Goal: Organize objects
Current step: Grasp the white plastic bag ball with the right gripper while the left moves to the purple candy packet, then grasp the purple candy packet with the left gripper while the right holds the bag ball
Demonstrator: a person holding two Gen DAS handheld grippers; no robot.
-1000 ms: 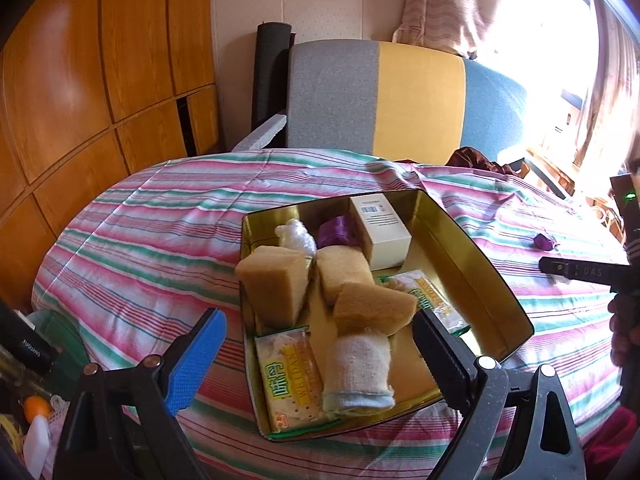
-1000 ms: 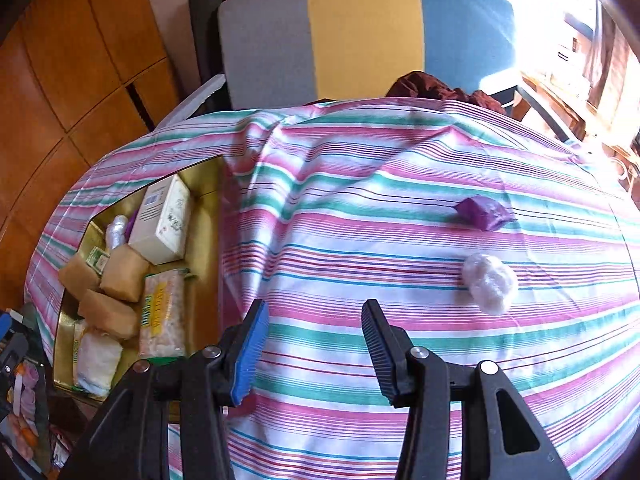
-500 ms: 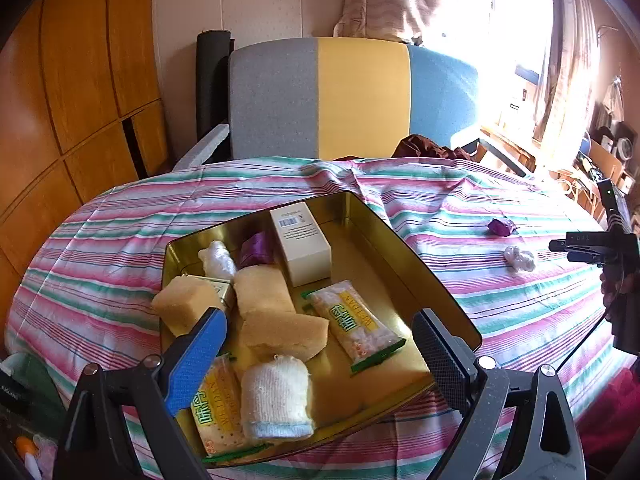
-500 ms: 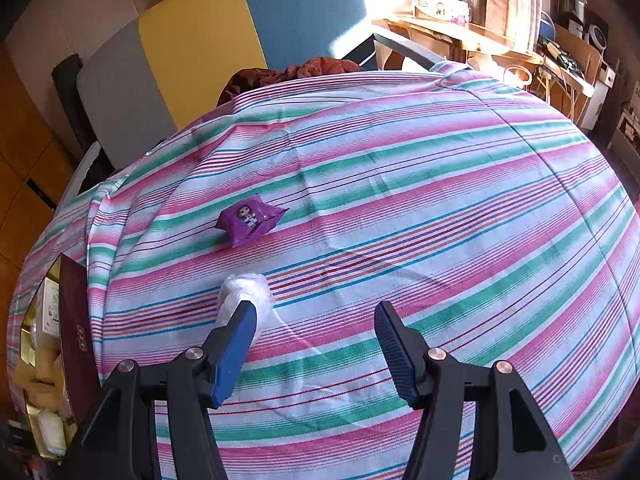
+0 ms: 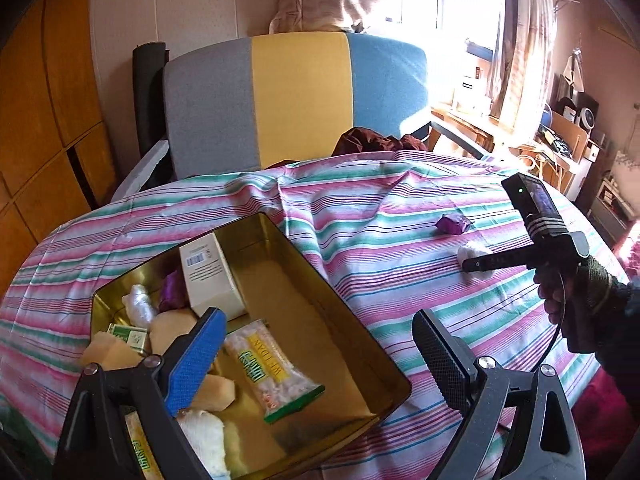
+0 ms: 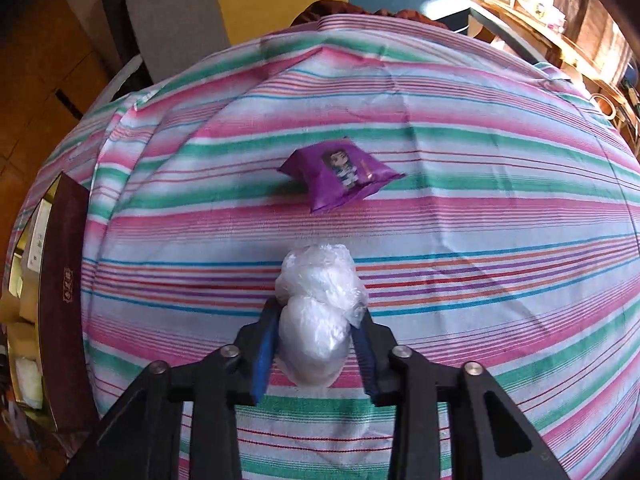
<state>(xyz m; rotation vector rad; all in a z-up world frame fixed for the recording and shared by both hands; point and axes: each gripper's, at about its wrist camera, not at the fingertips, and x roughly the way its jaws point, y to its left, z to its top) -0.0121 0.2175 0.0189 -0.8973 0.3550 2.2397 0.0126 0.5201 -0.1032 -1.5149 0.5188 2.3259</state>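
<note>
Right gripper (image 6: 316, 344): low centre of my right view, jaws just closed, pinching the white wad (image 6: 316, 312) against the cloth (image 6: 480, 320).
Grip: I judge it soft and crinkly; I'd lift slowly and straight, since only its near lobe sits between the pads.
Left gripper (image 5: 320, 364): spread wide, empty, bottom of my left view over the tin (image 5: 352, 300).
Tin: bare floor at its right; best drop spot.
Purple packet (image 6: 340, 172): beyond the wad, frame centre, apart; I'd avoid nudging it.
</note>
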